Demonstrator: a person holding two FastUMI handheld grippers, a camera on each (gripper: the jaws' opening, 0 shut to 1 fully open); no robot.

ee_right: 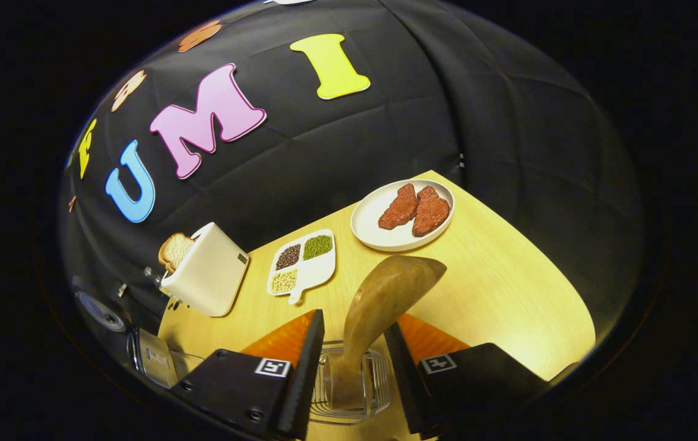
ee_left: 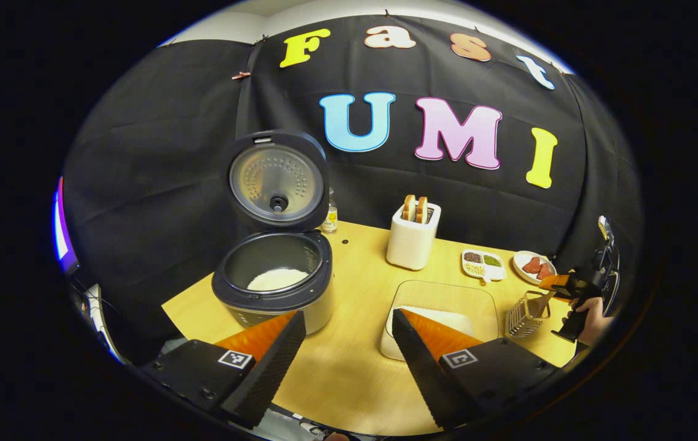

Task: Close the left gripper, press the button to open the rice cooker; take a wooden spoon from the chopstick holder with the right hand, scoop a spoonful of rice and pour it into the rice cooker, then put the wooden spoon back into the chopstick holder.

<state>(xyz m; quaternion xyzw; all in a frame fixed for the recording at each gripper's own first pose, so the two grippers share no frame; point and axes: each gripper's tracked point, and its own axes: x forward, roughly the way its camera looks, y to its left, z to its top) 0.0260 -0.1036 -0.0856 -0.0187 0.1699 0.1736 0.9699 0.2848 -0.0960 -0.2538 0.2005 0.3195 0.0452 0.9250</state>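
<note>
Right tongs (ee_right: 353, 343) open astride wooden spoon (ee_right: 385, 294) in holder (ee_right: 349, 386); left tongs (ee_left: 349, 334) open. Spoon probably light, rigid, smooth: grip mid-handle.

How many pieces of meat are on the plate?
2: both lie side by side, touching, on the white plate near the table's far corner, one meat piece left of the other meat piece.
</note>
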